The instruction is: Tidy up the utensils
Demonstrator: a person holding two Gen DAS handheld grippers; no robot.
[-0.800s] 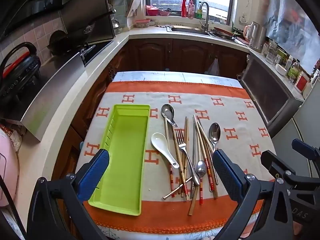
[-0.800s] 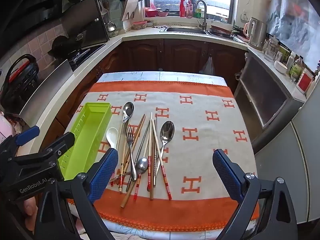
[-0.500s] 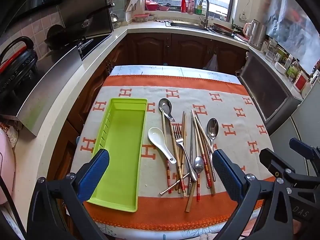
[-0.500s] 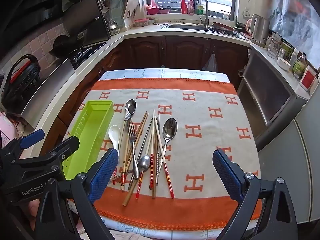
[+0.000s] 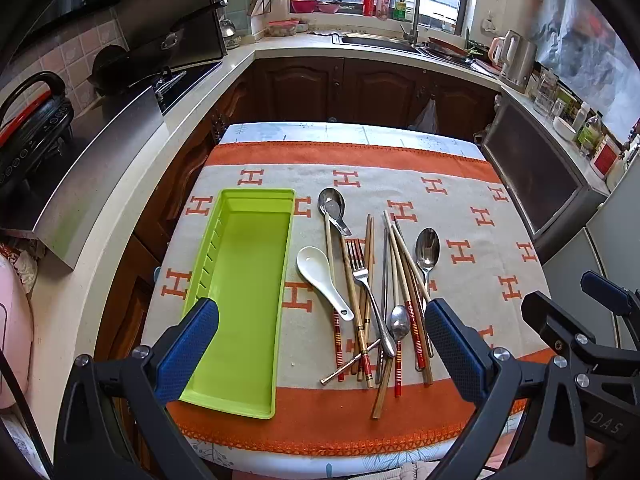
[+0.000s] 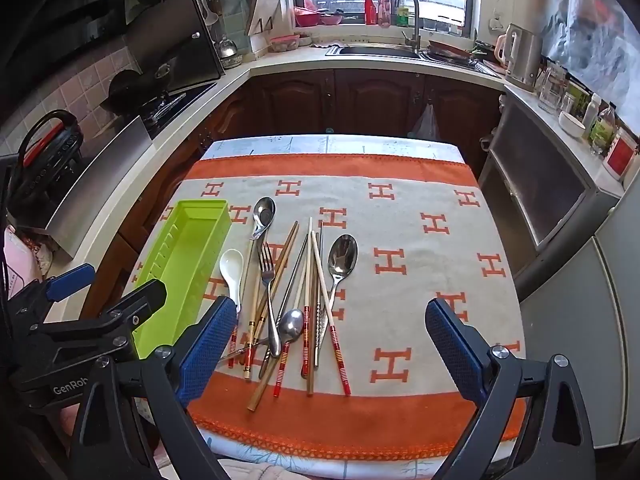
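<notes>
Across the last moment both views slide a little: the table with its orange-bordered cloth (image 5: 352, 160) sits lower and nearer in each frame than it did shortly before, so both grippers seem to have drawn back or tipped slightly, while nothing on the cloth has shifted. For the task that means sorting has not begun: the green tray (image 5: 240, 300), left of centre in the left wrist view, is empty, and the pile of utensils (image 5: 376, 300) lies loose just right of it, at the centre of the frame. In that heap the chopsticks (image 6: 308, 300) cross over one another, with a fork (image 5: 360, 268), a white ceramic spoon (image 5: 320, 276) and steel spoons (image 6: 342, 258) among them; how many pieces overlap near the bottom is hard to tell. The left gripper (image 5: 320, 344) hangs over the near edge, angled down at the table, fingers spread wide with nothing between them. The right gripper (image 6: 332, 344) matches it, jaws wide and empty, framing the right half of the pile from the lower centre.
</notes>
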